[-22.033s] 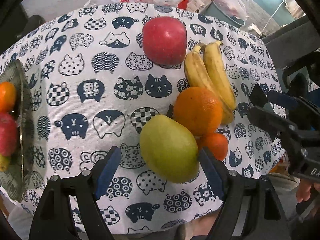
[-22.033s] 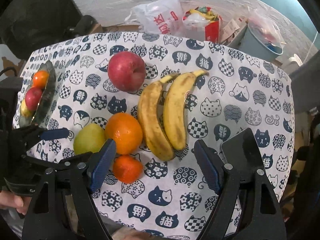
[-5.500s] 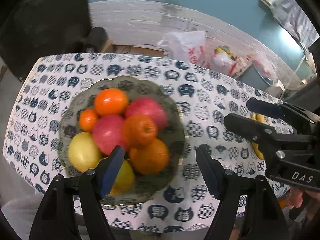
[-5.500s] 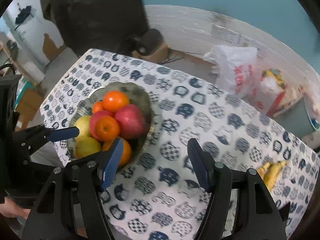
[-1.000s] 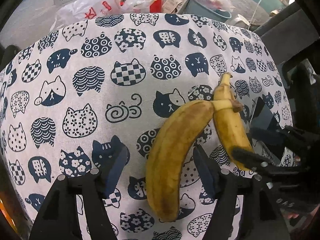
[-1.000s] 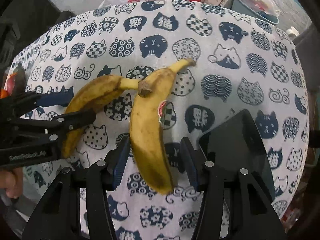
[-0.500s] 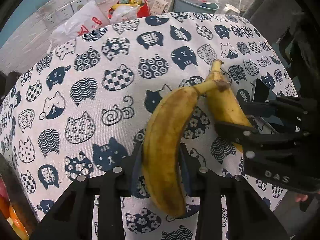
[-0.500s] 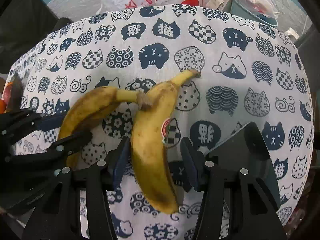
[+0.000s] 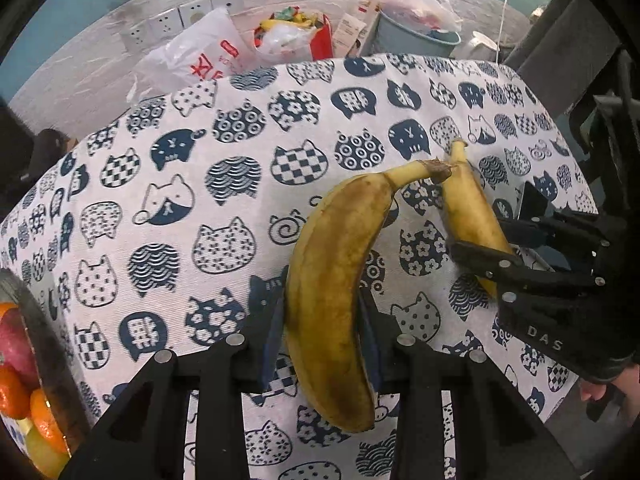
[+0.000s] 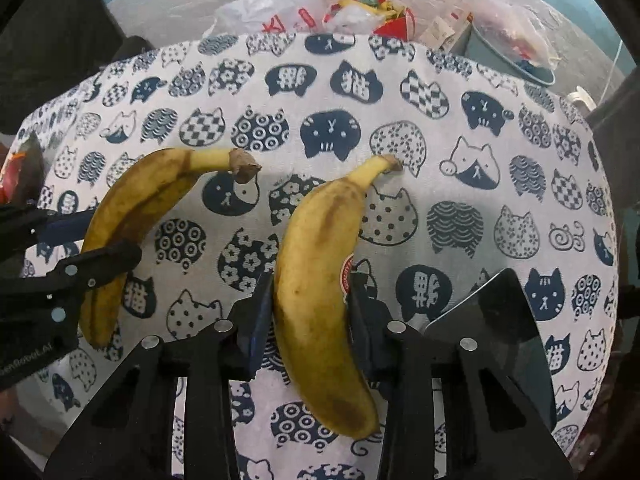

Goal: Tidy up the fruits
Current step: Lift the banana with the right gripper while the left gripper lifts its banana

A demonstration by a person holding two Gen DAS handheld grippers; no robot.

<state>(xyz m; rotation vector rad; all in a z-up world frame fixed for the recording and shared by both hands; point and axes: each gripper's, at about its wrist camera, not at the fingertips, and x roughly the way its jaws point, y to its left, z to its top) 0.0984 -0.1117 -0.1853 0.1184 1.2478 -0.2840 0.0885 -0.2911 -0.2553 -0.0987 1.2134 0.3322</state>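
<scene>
Your left hand-held gripper [image 9: 322,332] is clamped on the browner banana [image 9: 340,280], its two blue pads pressed against the fruit's sides about midway along its length. That banana points its stem away from you and toward the right. Your right hand-held gripper [image 10: 310,312] is closed the same way on the second banana [image 10: 320,292], the one with the red-edged sticker on its right side, gripping it around the middle with the stem aimed away from you.

The two bananas are apart; in the right wrist view there is cat-print cloth [image 10: 460,152] showing between them, while in the left wrist view their stems appear to overlap. You cannot tell from either view whether the bananas are resting on the counter or lifted just clear of it.

A dark glass bowl [image 9: 48,344] sits at the far left edge of the counter, holding oranges, a red apple and something yellow-green. A dark flat slab [image 10: 492,328] lies on the cloth just right of your right hand-held gripper. Beyond the counter's far edge you have a white plastic bag [image 9: 196,56] with red print, a red box and a grey bin.
</scene>
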